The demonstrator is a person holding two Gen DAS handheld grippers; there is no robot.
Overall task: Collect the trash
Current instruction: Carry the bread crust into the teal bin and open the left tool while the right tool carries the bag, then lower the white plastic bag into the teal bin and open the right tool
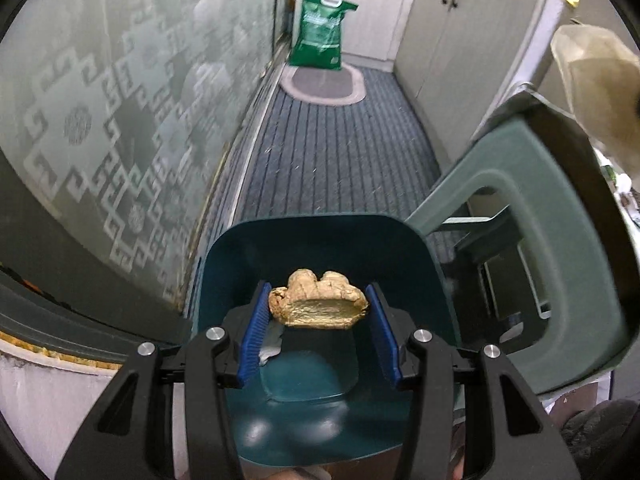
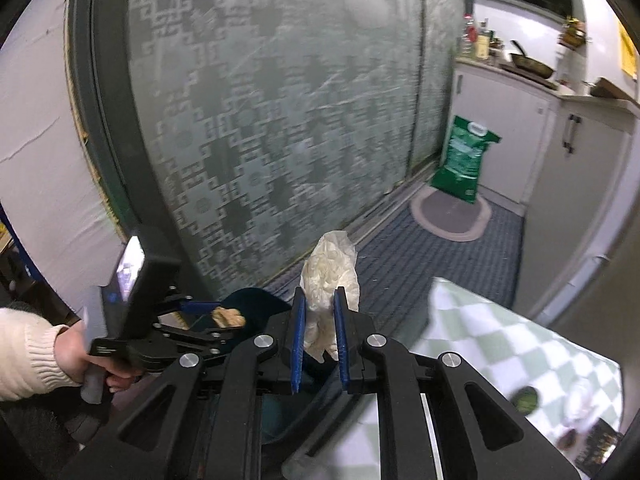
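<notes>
Left claw w/ ginger chunk btwn blue pads, directly above open teal bin.

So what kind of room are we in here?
Most likely a home kitchen. A wok-like pan and bottles sit on a counter above pale cabinets, with a frosted patterned glass door along one side and a green sack on the floor.
</notes>
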